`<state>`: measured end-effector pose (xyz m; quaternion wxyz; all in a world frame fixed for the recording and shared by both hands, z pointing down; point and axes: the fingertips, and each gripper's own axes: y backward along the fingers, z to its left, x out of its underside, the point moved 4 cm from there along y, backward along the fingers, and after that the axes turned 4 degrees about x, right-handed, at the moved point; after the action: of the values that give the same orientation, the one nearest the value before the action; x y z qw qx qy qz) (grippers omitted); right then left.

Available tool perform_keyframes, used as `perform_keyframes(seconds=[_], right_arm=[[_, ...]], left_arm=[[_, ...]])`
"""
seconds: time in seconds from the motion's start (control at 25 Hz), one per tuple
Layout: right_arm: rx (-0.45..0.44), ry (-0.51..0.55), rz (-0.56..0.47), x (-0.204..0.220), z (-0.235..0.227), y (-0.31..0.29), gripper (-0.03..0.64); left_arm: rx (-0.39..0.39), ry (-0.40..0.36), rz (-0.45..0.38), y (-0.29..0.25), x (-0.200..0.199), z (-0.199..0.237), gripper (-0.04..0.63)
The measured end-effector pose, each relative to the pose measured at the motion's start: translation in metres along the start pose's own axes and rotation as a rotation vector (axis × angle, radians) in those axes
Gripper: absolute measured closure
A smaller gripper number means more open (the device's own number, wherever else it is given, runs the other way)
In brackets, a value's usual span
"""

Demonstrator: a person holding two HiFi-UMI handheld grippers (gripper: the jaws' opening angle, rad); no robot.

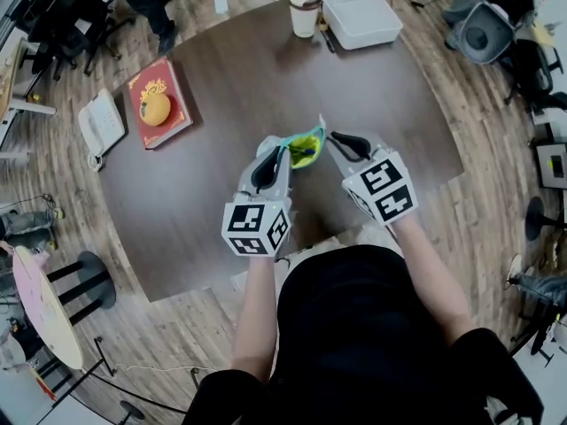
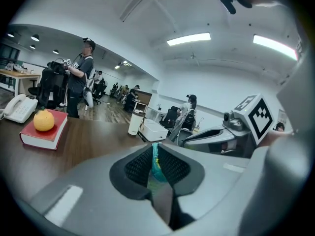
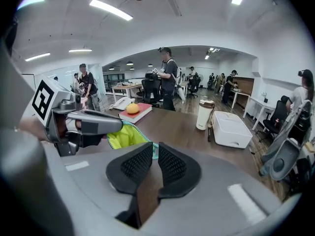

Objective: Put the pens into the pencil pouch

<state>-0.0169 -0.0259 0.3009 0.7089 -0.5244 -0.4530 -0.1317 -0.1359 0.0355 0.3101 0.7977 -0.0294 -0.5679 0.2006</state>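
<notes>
Pouch (image 1: pixel 305 148) above table (image 1: pixel 221 96), edges pinched — left gripper (image 2: pixel 154 156), right gripper (image 3: pixel 155 154)

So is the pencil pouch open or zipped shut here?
Open: left gripper and right gripper hold the pouch mouth apart, yellow lining showing.

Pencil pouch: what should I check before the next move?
1. Left gripper grips the pencil pouch edge: ok.
2. Right gripper grips the opposite edge: ok.
3. Pouch mouth open, yellow-green lining showing: ok.
4. A gripper free for picking up pens: not ok, both hold the pouch.
5. Pens located: cannot tell; a thin dark item lies beside the white box, too small to identify.
</notes>
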Motion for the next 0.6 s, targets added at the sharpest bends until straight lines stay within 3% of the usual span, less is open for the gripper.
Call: perform_keyframes(seconds=[0.28,0.6], right_arm=[[-0.009,0.003,-0.092,-0.019,0.003,0.013,0.581],[-0.010,-0.009,-0.123,-0.028,0.002,0.015,0.598]], left_arm=[[-0.005,-0.008,-0.021,0.005,-0.013,-0.002,0.560],[-0.017,-0.009,-0.039,0.009,-0.026,0.003,0.560]])
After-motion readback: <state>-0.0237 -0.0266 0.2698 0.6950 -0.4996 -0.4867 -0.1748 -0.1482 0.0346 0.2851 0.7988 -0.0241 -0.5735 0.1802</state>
